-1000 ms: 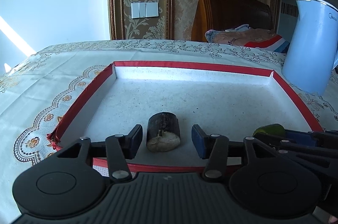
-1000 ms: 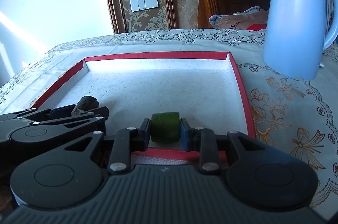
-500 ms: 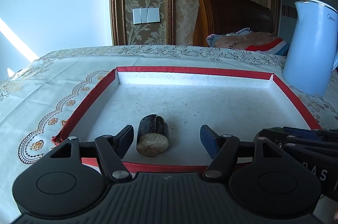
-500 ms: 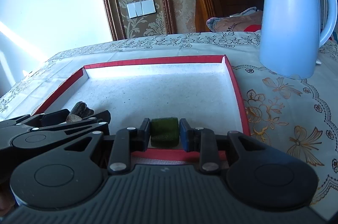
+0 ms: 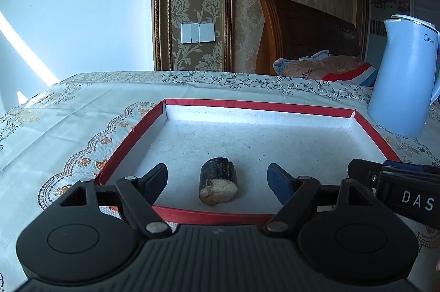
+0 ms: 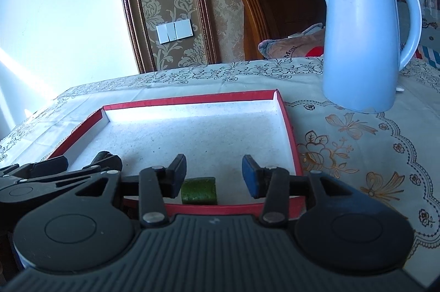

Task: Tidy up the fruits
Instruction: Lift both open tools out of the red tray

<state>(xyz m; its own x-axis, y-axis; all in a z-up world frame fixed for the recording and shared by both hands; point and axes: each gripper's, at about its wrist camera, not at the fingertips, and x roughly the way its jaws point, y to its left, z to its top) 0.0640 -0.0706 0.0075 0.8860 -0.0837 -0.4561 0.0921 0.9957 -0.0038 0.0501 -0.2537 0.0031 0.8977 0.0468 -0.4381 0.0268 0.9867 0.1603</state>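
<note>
A shallow red-rimmed tray [image 5: 258,106] with a white floor lies on the table. A dark stubby fruit piece [image 5: 218,184] with a pale cut end lies on the tray floor near its front rim. My left gripper [image 5: 217,179] is open around it without touching. In the right wrist view the tray's rim [image 6: 286,124] shows again. A green fruit piece [image 6: 199,190] lies on the tray floor by the front rim. My right gripper [image 6: 214,175] is open above it. The dark piece [image 6: 106,157] peeks out behind the left gripper.
A pale blue electric kettle [image 6: 363,41] stands on the patterned tablecloth [image 6: 357,143] to the right of the tray; it also shows in the left wrist view [image 5: 404,77]. A wooden headboard [image 5: 302,36] and folded bedding stand behind the table.
My right gripper opened and let go of the green piece, which now lies in the tray. My left gripper opened wider and drew back from the dark piece. Both cameras rose slightly.
</note>
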